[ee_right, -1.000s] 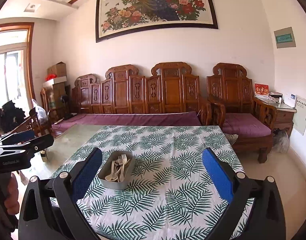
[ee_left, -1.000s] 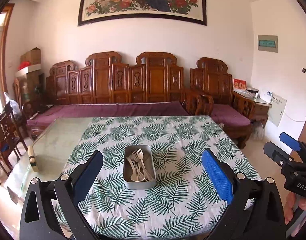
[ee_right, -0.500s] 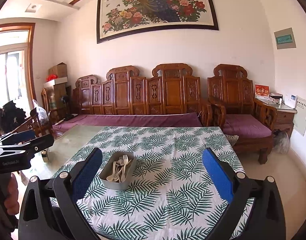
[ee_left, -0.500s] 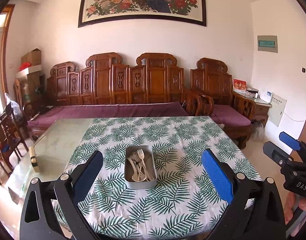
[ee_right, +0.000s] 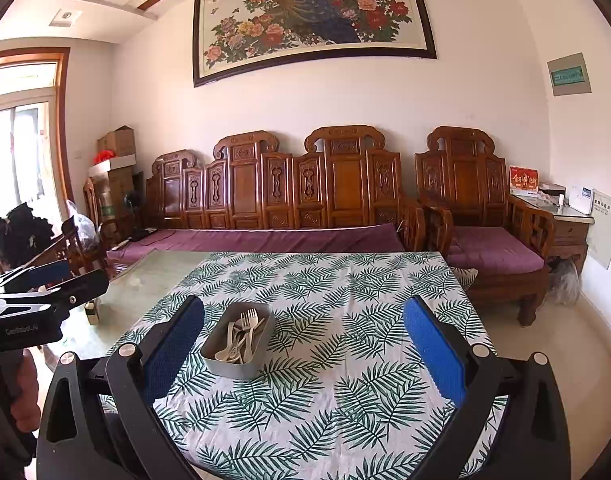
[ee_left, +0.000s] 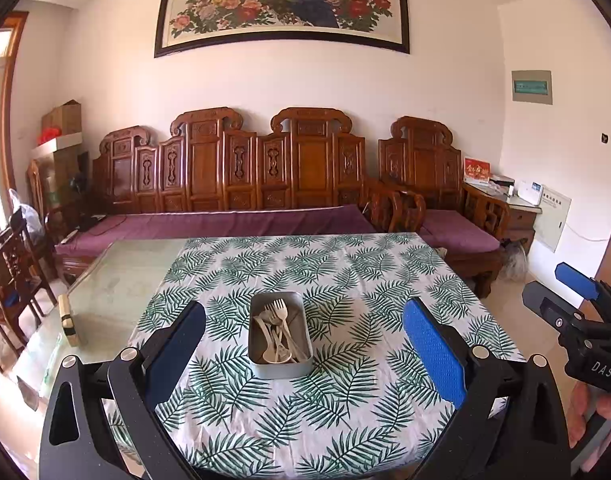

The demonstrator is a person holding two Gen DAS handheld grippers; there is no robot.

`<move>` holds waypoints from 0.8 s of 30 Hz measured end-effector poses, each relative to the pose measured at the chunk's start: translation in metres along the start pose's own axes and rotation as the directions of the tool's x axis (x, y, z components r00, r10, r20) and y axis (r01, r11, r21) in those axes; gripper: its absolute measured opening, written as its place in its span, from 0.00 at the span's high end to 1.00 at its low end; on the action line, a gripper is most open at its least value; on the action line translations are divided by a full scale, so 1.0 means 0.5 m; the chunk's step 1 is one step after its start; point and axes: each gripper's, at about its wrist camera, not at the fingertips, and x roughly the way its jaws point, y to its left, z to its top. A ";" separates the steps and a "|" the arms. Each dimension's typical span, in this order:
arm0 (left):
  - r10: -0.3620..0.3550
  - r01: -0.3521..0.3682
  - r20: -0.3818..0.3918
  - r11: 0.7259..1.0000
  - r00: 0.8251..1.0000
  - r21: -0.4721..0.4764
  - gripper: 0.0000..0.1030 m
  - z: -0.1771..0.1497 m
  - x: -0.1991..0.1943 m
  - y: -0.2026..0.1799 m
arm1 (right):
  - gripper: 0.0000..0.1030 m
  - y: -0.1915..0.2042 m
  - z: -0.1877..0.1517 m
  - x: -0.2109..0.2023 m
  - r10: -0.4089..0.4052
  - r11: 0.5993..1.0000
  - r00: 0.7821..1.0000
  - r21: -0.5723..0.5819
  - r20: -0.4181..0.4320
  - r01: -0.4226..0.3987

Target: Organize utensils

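A grey metal tin [ee_left: 280, 366] stands near the middle of the leaf-print tablecloth [ee_left: 345, 280]. It holds several pale forks and spoons [ee_left: 279, 332], piled together. The tin also shows in the right wrist view [ee_right: 237, 364], with the utensils [ee_right: 241, 338] inside. My left gripper [ee_left: 303, 350] is open and empty, held above the table's near edge with the tin between its blue pads. My right gripper [ee_right: 303, 350] is open and empty, with the tin close to its left pad. The right gripper shows at the right edge of the left wrist view [ee_left: 573, 304].
The tablecloth covers the right part of a glass table [ee_left: 117, 280]. A small wooden block [ee_left: 68, 320] lies at its left edge. A carved wooden sofa [ee_left: 265, 184] with purple cushions stands behind. Wooden chairs [ee_left: 9, 272] stand at the left.
Both grippers have drifted slightly, so the tin sits a little higher in both views. Nothing was grasped or moved on the table.
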 end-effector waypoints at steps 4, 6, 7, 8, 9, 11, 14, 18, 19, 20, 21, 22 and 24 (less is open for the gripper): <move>0.002 -0.002 0.001 1.000 1.000 0.001 0.08 0.000 -0.001 -0.001 | 0.03 0.001 -0.001 0.000 0.000 1.000 1.000 0.001 0.001 0.000; 0.001 -0.001 0.001 1.000 1.000 0.001 0.07 0.000 -0.001 -0.001 | 0.03 0.002 0.000 -0.001 0.001 1.000 1.000 0.000 0.001 -0.001; 0.002 -0.002 0.001 1.000 1.000 0.002 0.07 0.000 -0.001 -0.001 | 0.03 0.002 0.000 -0.001 0.000 1.000 1.000 -0.001 0.000 0.000; 0.003 -0.003 0.002 1.000 1.000 0.002 0.07 0.000 -0.001 -0.001 | 0.03 0.002 0.000 -0.001 0.001 1.000 1.000 0.000 0.000 -0.001; 0.003 -0.003 0.001 1.000 1.000 0.003 0.07 0.001 -0.002 -0.001 | 0.03 0.002 0.000 -0.001 0.001 1.000 1.000 -0.001 0.000 -0.001; 0.003 -0.003 0.002 1.000 1.000 0.004 0.07 0.001 -0.003 -0.001 | 0.03 0.002 0.000 -0.001 0.000 1.000 1.000 -0.001 -0.001 0.000; 0.004 -0.004 0.003 1.000 1.000 0.004 0.07 0.002 -0.004 -0.001 | 0.03 0.002 0.000 -0.002 0.000 1.000 1.000 0.000 -0.001 0.000; 0.005 -0.005 0.004 1.000 1.000 0.005 0.07 0.002 -0.004 0.000 | 0.03 0.003 0.001 -0.002 0.000 1.000 1.000 -0.002 -0.001 0.000; 0.005 -0.005 0.005 1.000 1.000 0.005 0.07 0.002 -0.006 0.001 | 0.03 0.003 0.000 -0.002 0.001 1.000 1.000 0.000 -0.001 -0.001; 0.005 -0.005 0.005 1.000 1.000 0.004 0.07 0.002 -0.005 0.002 | 0.03 0.003 0.000 -0.002 0.002 1.000 1.000 0.002 -0.002 -0.002; 0.005 -0.005 0.005 1.000 1.000 0.005 0.07 0.001 -0.006 0.002 | 0.03 0.003 0.001 -0.002 0.004 1.000 1.000 0.004 -0.003 -0.004; 0.007 -0.007 0.005 1.000 1.000 0.006 0.07 0.001 -0.006 0.002 | 0.03 0.001 0.002 -0.002 0.005 1.000 1.000 0.003 -0.003 -0.005; 0.006 -0.006 0.004 1.000 1.000 0.004 0.07 0.001 -0.007 0.004 | 0.03 0.003 0.004 -0.005 0.002 1.000 1.000 -0.004 0.001 -0.002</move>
